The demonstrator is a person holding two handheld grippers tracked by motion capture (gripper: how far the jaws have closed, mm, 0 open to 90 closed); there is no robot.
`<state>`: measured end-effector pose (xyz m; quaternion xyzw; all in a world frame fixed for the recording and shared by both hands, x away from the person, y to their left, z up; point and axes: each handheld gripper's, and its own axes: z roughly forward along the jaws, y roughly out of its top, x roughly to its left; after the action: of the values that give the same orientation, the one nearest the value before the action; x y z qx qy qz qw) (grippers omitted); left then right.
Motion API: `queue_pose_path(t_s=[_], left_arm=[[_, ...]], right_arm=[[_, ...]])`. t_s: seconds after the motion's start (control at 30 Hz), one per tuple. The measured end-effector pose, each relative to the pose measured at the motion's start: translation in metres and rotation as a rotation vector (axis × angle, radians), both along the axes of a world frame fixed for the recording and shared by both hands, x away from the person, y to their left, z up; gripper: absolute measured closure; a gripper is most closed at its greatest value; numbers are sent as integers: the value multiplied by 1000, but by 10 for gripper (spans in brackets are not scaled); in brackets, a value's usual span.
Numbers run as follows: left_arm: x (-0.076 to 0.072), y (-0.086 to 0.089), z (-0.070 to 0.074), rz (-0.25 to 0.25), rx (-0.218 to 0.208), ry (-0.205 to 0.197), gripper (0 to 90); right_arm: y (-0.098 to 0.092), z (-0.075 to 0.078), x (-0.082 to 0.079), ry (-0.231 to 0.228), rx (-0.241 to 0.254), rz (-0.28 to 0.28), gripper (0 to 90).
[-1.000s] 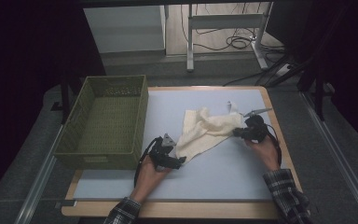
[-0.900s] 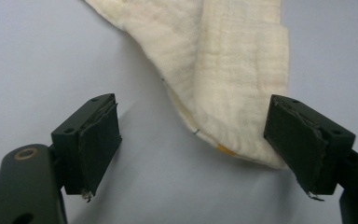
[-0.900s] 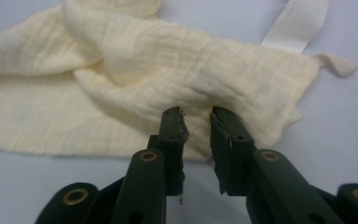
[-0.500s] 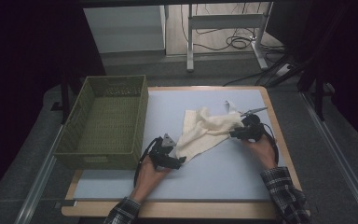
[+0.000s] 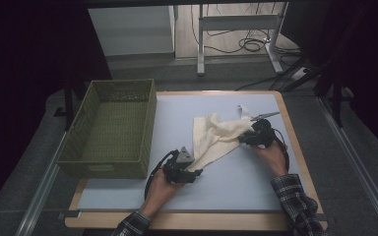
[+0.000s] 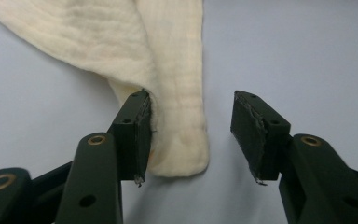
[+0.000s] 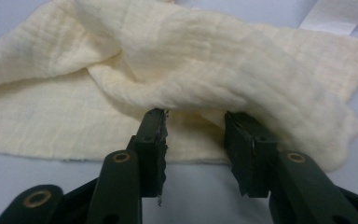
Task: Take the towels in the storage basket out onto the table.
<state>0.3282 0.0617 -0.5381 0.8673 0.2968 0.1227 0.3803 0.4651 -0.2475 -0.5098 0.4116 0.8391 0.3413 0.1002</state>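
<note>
Room: dark around the edges, with a grey floor, metal desk legs [image 5: 201, 44] and loose cables [image 5: 248, 45] beyond the far side of the table.
Surface: a wooden table [image 5: 295, 147] covered by a pale blue mat [image 5: 246, 182]; metal rails run along both sides.
Basket: a green woven basket [image 5: 110, 129] stands on the left part of the mat, upright, its near wall close to the left hand.
Left hand: the left hand [image 5: 161, 186] comes in from the bottom edge, a plaid cuff showing at the wrist.
Left gripper: the left gripper [image 6: 189, 135] lies low on the mat at the near corner of the cloth. Its jaws stand apart; the cloth's rounded corner sits between them, touching the left jaw and clear of the right one.
Cloth: a cream, crinkled cloth [image 5: 215, 138] lies rumpled in the middle of the mat, stretching from the left gripper up and right to the right gripper. A white tag [image 7: 333, 16] sticks out at its far corner.
Right gripper: the right gripper [image 7: 196, 140] sits at the cloth's right side. Its jaws are parted, with a raised fold of cloth just ahead of and partly between the tips; whether they pinch it I cannot tell.
Right hand: the right hand [image 5: 270, 155] holds that gripper, plaid sleeve [image 5: 295, 201] behind.
Writing: none readable on the tag.
</note>
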Motion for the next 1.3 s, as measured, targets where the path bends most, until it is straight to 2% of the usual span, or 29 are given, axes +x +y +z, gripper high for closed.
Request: queue_pose_path(t_s=[0.03,0.07,0.1,0.17,0.2,0.23,0.37,0.4,0.47,0.53,0.73,0.77,0.83,0.87,0.93,1.07,1.17,1.23,1.3], left_arm=[[-1,-1,-2,0,3,-18,486],[-1,-1,-2,3,3,-18,487],[0,-1,-1,4,6,-16,487],[0,-1,-1,8,10,-18,493],[0,0,-2,11,3,-15,510],[0,2,-2,17,-2,-18,534],[3,9,-3,39,-12,-30,750],[4,11,-3,41,-24,-21,799],[5,14,-2,42,-40,-4,834],[5,15,-1,43,-38,-4,839],[1,19,6,46,-56,10,813],[1,20,7,49,-59,18,785],[0,22,9,61,-66,32,664],[-1,23,11,67,-71,27,617],[-4,25,16,74,-81,17,557],[-12,25,27,62,-95,-8,532],[-17,20,31,29,-96,-12,535],[-21,16,31,-7,-87,2,549],[-22,13,28,-40,-89,38,571]], right_arm=[[3,-1,1,3,-12,8,571],[6,-2,2,6,-29,16,575],[10,-3,1,-11,-48,20,594],[15,-4,-4,-66,-113,4,738],[15,-4,-6,-58,-97,7,832],[15,-5,-6,-42,-71,8,886],[14,-4,-14,-31,-74,5,900],[12,-2,-17,-35,-80,10,900],[8,1,-23,-33,-67,13,900],[2,5,-32,-25,-48,16,900],[-12,13,-66,-15,-20,42,898],[-13,12,-72,3,-12,53,897],[-14,10,-84,43,-27,77,872],[-15,10,-89,48,-35,76,823],[-22,15,-98,19,-24,62,781],[-43,28,-104,-45,-30,-8,697],[-54,27,-100,-37,4,-47,659],[-54,25,-101,-20,18,-38,716],[-51,22,-104,0,25,-8,761]])
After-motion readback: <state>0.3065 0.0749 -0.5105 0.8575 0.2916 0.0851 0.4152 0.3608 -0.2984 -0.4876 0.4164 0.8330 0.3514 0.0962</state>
